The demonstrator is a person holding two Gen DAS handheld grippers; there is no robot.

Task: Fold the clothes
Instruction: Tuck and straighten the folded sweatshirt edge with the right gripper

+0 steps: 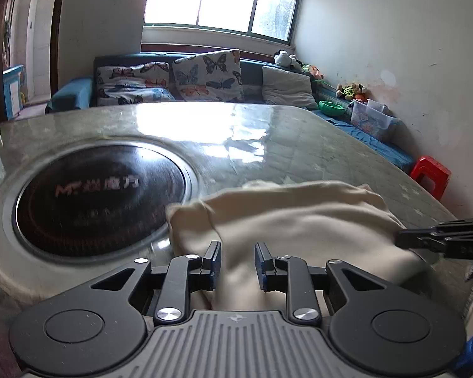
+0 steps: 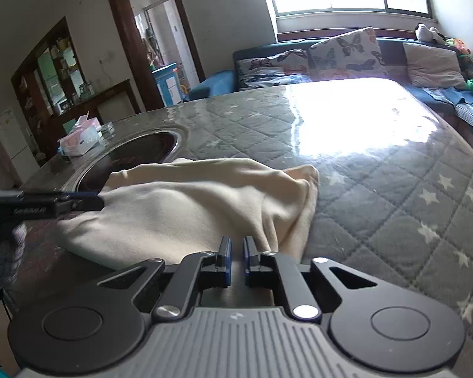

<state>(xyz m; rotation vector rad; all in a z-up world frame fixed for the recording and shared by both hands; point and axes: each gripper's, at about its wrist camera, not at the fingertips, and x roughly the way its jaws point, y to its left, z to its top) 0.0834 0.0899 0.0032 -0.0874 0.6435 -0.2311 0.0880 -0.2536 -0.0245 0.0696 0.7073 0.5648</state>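
cloth: cream garment (image 1: 299,220) bunched on the tabletop (image 1: 268,145), just right of the round cooktop (image 1: 101,195)
left claw (image 1: 237,266): part open, cloth between the pads; grip unclear
right claw (image 2: 235,260): nearly closed at the cloth's near edge; grip unclear

My left camera sits low behind my left jaws, looking down across the desk (image 1: 299,138) toward the window (image 1: 217,0) and sofa (image 1: 252,75). My right camera does likewise, angled further left toward a doorway (image 2: 151,34). Both sit close to the cream cloth (image 1: 299,220), sharing it and the round cooktop (image 1: 101,192).
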